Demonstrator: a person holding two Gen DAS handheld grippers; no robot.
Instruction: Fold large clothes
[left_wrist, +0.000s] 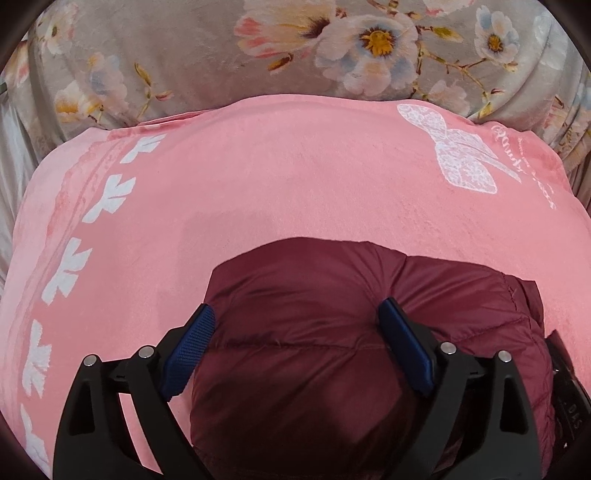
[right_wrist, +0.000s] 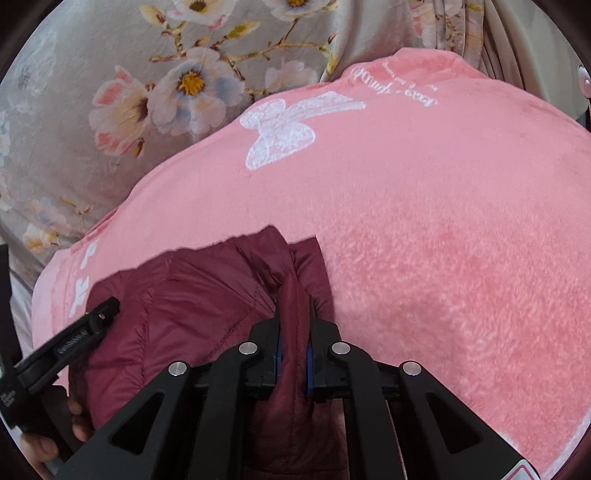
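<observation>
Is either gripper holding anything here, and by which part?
The right gripper pinches a raised fold of the maroon puffer jacket. The left gripper is open over it, holding nothing.

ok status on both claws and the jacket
Left claw open over the maroon puffer jacket. Right claw shut on a jacket fold. Jacket bunched on the pink blanket. Nothing in the way.

The left gripper (left_wrist: 295, 332) holds its jaws spread wide, while the right gripper (right_wrist: 294, 325) seems clamped tight.
</observation>
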